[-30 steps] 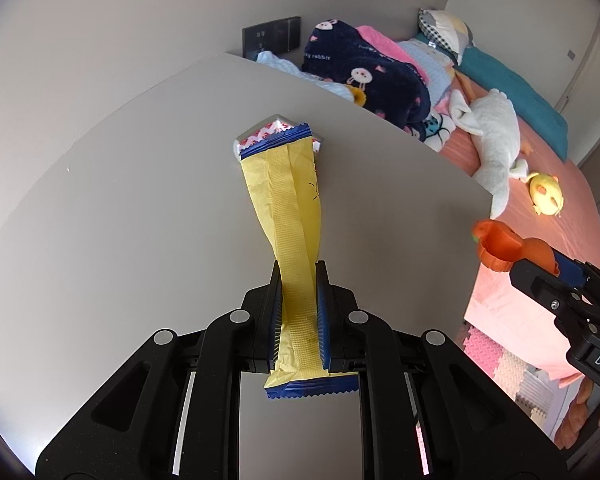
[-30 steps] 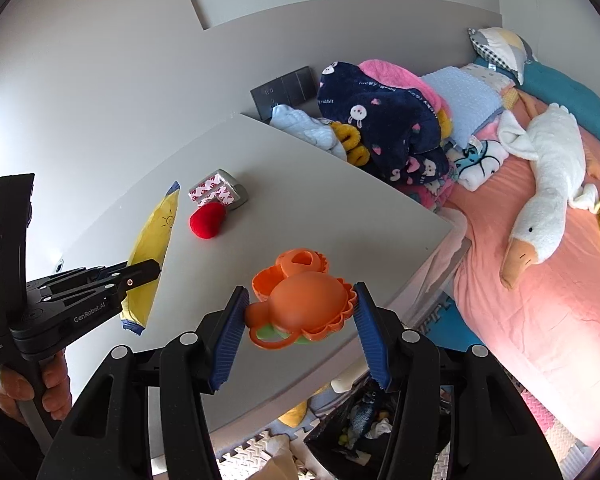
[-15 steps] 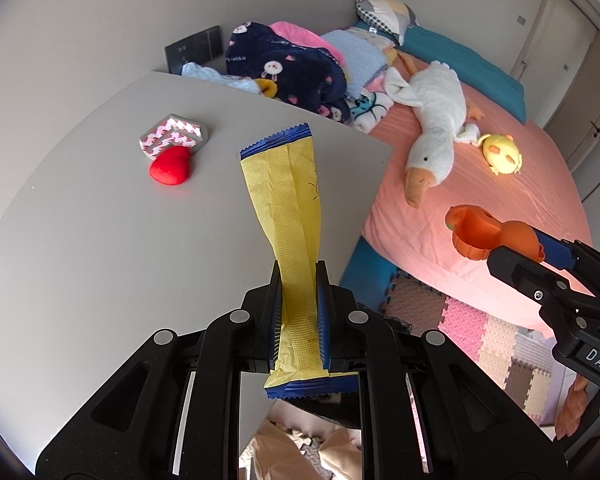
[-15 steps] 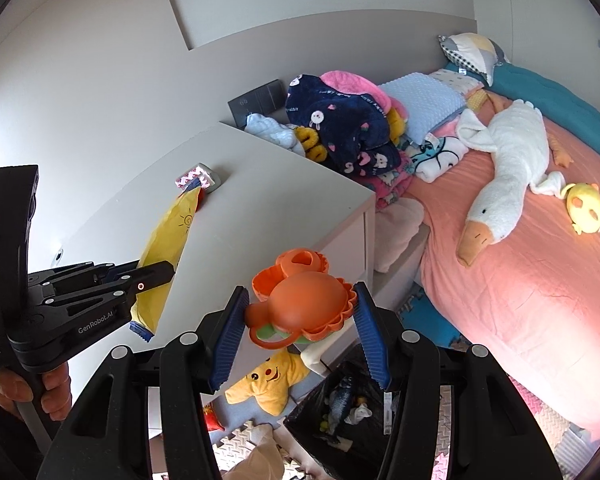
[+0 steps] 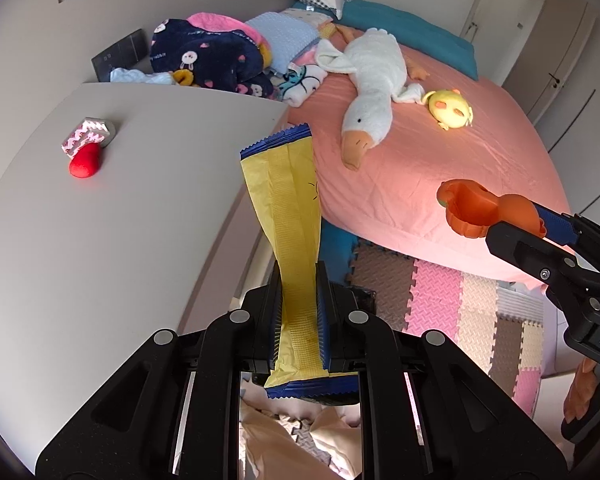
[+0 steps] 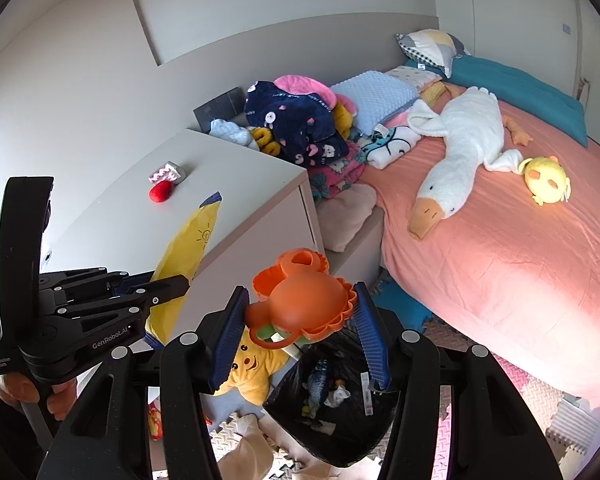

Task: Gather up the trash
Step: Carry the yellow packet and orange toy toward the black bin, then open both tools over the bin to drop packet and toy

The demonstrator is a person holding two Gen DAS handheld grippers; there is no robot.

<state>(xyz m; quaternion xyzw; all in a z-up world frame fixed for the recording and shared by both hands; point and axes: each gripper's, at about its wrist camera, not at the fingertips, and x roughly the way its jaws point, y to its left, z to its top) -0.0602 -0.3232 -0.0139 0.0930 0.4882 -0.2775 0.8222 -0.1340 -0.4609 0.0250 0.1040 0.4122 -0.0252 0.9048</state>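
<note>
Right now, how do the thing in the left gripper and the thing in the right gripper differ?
The yellow wrapper is flat, long and thin; the orange toy is rounded, bulky plastic. The left gripper is shut narrow on the wrapper; the right gripper stands wide around the toy. The wrapper sticks far out past its gripper; the toy barely does. Both are held in the air, off the cabinet.

matt crinkled yellow wrapper [image 5: 296, 240], glossy orange plastic toy [image 6: 304, 304], smooth matt tabletop [image 5: 120, 220]
</note>
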